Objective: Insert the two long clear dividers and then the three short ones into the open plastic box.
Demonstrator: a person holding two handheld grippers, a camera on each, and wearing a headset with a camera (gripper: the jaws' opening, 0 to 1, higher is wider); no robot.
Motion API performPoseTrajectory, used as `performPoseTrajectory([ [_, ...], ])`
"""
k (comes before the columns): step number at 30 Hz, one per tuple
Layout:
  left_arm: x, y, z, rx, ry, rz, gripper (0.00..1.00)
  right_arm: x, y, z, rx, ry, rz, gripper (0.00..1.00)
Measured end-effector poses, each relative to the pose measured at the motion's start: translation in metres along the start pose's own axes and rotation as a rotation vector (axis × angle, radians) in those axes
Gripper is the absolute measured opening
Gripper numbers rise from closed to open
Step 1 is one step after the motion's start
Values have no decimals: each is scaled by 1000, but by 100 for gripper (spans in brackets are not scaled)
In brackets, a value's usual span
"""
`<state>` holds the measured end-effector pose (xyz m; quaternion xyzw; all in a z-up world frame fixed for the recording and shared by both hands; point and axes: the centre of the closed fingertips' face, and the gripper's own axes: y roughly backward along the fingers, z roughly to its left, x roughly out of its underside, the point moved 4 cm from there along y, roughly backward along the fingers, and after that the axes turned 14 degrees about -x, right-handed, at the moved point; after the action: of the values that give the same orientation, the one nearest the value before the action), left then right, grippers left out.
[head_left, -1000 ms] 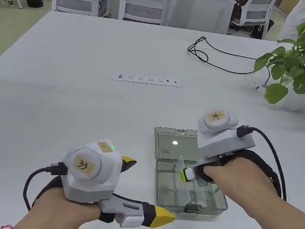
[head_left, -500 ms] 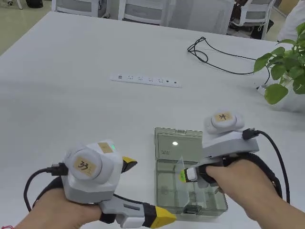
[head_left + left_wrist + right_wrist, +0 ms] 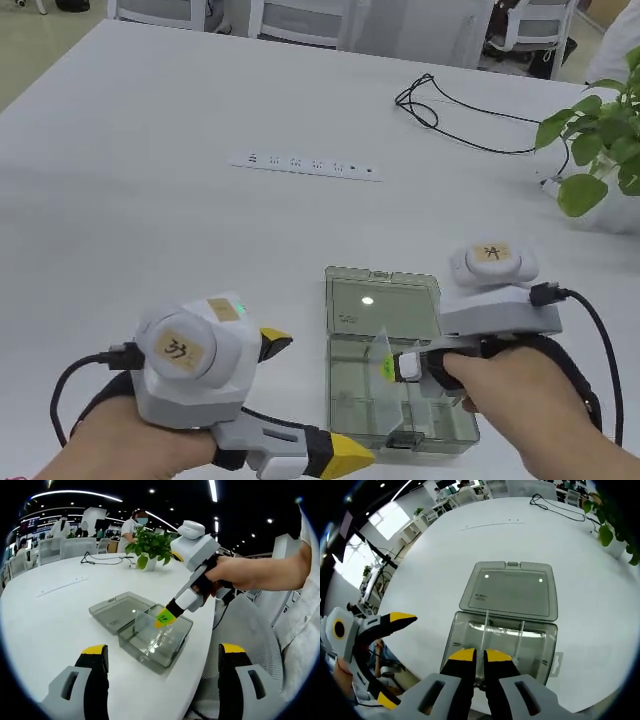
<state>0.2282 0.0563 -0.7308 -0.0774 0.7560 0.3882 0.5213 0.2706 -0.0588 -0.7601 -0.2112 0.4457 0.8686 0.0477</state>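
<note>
My left gripper (image 3: 320,400) is held low with jaws spread wide. My right gripper (image 3: 390,368) points left and down, jaws closed on a clear divider (image 3: 378,345).

— What does my left tool (image 3: 163,650) see?
— Its jaws stand wide apart. Ahead, my right tool (image 3: 164,618) pinches a clear divider (image 3: 144,626) rising from the open box (image 3: 145,658) on the bench (image 3: 45,622).

grey-white left claw (image 3: 162,649) and right claw (image 3: 481,655), yellow tips, black cables (image 3: 72,374), tan labels (image 3: 178,349)
</note>
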Motion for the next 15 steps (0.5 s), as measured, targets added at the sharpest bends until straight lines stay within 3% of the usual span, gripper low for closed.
performPoseTrajectory([
  [15, 0, -3, 2, 0, 8, -1, 93, 0, -1, 1, -5, -2, -9, 7],
])
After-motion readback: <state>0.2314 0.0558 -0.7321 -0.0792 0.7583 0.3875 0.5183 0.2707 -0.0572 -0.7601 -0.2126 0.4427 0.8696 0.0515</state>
